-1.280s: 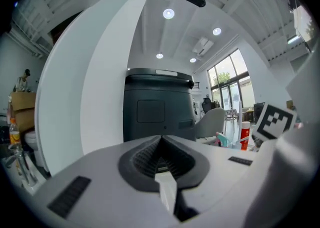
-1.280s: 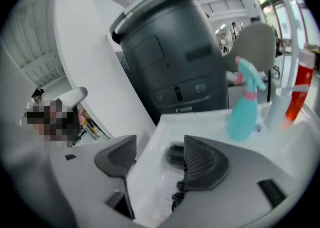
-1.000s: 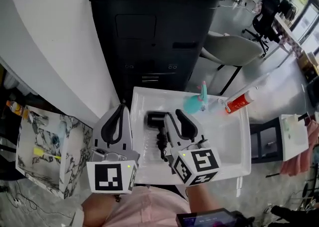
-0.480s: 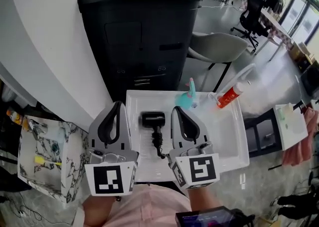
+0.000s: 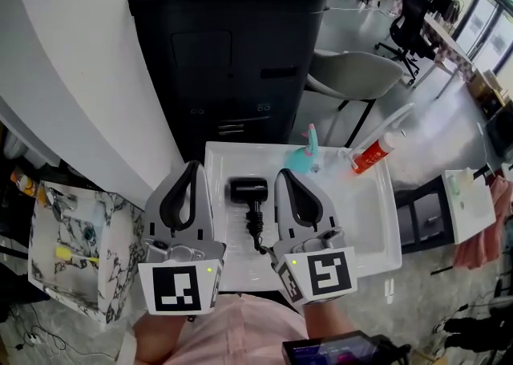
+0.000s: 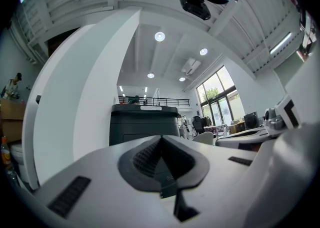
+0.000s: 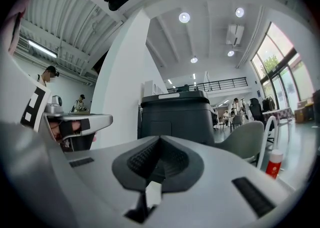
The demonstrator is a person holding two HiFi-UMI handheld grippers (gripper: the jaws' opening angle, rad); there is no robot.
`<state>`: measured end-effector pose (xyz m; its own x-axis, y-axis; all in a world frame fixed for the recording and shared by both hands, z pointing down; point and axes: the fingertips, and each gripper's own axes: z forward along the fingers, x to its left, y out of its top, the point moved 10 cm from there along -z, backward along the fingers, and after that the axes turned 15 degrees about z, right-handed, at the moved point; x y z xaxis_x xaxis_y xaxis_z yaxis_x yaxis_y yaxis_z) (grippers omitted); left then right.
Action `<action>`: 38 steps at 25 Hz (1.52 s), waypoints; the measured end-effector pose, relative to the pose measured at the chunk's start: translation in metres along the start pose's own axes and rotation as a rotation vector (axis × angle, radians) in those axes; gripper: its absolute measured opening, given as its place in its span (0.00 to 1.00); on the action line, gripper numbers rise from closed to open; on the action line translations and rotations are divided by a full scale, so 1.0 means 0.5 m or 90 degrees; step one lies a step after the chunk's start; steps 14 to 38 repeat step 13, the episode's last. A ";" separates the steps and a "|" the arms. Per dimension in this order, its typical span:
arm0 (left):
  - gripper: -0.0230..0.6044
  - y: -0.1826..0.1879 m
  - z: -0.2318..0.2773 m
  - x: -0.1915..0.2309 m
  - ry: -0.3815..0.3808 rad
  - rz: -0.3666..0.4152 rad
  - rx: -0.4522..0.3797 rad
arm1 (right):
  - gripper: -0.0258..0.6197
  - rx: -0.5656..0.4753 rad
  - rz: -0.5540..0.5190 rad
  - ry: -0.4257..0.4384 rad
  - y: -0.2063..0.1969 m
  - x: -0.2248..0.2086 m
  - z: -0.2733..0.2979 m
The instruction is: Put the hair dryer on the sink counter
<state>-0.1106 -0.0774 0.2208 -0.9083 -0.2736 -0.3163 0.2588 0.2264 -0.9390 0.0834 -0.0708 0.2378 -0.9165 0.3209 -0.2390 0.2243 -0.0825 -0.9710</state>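
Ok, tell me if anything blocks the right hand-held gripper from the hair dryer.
Nothing visible does. The hair dryer lies in the white basin, left of the right hand-held gripper in the head view.

Shells of left tongs [image 5: 191, 169] and right tongs [image 5: 285, 176]: matt grey moulded plastic; pads [image 7: 144, 158] black, ribbed, rubber-like; marker cube [image 5: 180, 287] faced with flat black-and-white print, no gloss; hair dryer [image 5: 248, 190]: black plastic, dull satin body; its cord [image 5: 255, 233]: smooth black sheathing; counter [image 5: 375, 223]: white, smooth, glossy, catching reflections; cabinet [image 5: 232, 58] behind: dark matt plastic, faint sheen on top; bottle [image 5: 305, 160]: smooth teal plastic; slab [image 5: 76, 231] at left: marble-patterned, polished; floor [image 5: 449, 135]: glossy, mirror-like.
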 end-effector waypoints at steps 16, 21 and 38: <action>0.05 -0.005 0.003 -0.011 0.010 -0.035 0.014 | 0.04 0.013 0.001 0.010 -0.005 -0.001 0.009; 0.05 -0.005 0.003 -0.011 0.010 -0.035 0.014 | 0.04 0.013 0.001 0.010 -0.005 -0.001 0.009; 0.05 -0.005 0.003 -0.011 0.010 -0.035 0.014 | 0.04 0.013 0.001 0.010 -0.005 -0.001 0.009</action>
